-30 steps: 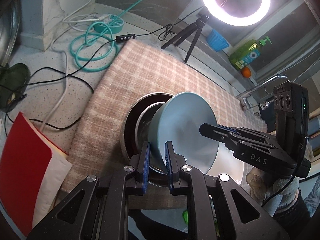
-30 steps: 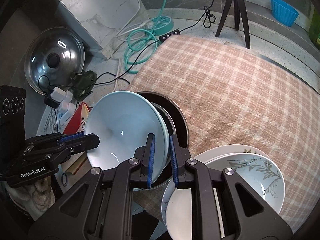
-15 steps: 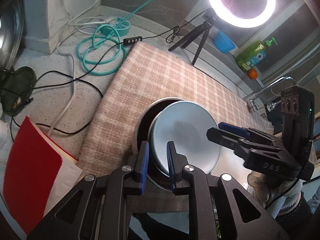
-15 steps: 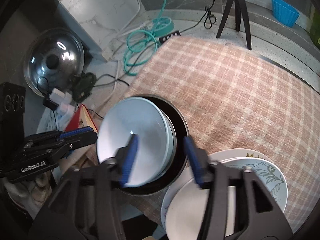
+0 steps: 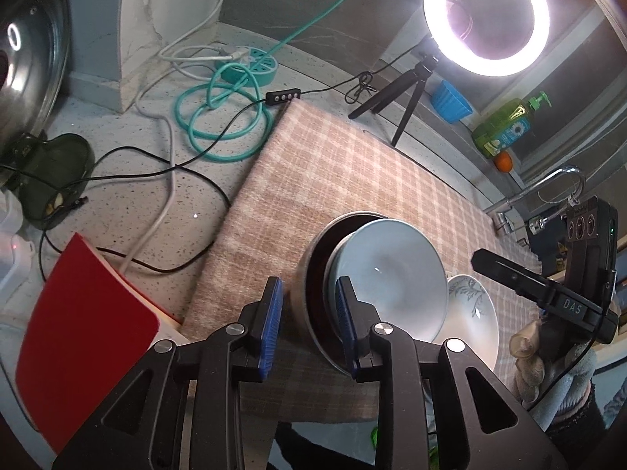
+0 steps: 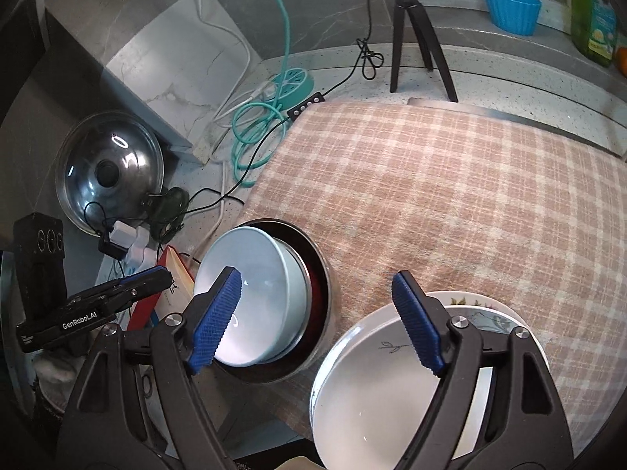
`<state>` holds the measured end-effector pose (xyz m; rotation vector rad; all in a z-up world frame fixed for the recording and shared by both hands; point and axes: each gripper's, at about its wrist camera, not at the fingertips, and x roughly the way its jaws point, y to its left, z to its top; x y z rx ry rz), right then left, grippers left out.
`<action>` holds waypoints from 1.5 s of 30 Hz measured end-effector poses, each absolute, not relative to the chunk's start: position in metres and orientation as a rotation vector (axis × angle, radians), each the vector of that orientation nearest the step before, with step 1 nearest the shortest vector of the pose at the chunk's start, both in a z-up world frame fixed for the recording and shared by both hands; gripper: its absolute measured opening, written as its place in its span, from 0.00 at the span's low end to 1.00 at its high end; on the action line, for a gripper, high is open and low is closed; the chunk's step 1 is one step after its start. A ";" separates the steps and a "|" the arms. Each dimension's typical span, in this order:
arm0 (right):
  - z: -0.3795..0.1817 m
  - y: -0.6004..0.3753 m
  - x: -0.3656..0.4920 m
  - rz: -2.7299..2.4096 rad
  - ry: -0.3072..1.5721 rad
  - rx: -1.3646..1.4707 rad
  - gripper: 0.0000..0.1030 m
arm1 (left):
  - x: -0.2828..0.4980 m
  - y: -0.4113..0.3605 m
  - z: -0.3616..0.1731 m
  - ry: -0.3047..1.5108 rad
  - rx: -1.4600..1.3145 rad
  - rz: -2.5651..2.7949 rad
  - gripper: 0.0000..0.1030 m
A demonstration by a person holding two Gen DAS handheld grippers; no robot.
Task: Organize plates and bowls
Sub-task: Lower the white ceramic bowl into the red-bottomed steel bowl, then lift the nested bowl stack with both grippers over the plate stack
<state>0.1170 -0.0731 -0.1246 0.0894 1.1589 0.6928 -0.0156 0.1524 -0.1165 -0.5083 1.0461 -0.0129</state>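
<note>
A light blue bowl (image 5: 395, 278) (image 6: 250, 297) rests tilted inside a stack of metal bowls (image 5: 313, 270) (image 6: 317, 297) on the checked cloth. My left gripper (image 5: 309, 317) is open, its fingers either side of the stack's near rim, holding nothing. My right gripper (image 6: 317, 317) is open wide above the gap between the stack and a pile of white plates (image 6: 384, 376). A white leaf-patterned plate (image 5: 474, 313) shows beside the stack in the left wrist view.
A red book (image 5: 86, 329) lies left of the cloth (image 6: 450, 203). Teal cable coil (image 5: 223, 117), black cables, a pot lid (image 6: 106, 172), a ring light on a tripod (image 5: 486, 19), a blue cup (image 6: 509, 8) and a soap bottle (image 5: 505, 125) stand around the counter.
Both grippers have opened and let go of the blue bowl, which has settled into the metal bowl stack. Both grippers have drawn back a little.
</note>
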 end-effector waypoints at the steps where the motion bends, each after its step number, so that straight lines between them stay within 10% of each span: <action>1: -0.126 -0.077 0.118 0.689 1.165 0.106 0.79 | -0.016 0.154 -0.119 1.047 -0.513 -0.009 0.25; 8: -0.147 -0.102 0.120 0.668 1.223 0.294 0.79 | -0.024 0.160 -0.139 1.047 -0.600 0.018 0.25; 25: -0.172 -0.078 0.116 0.697 1.288 0.193 0.26 | -0.021 0.151 -0.152 1.047 -0.620 0.005 0.25; 45: -0.176 -0.057 0.111 0.709 1.294 0.055 0.13 | -0.014 0.139 -0.157 1.085 -0.567 -0.020 0.09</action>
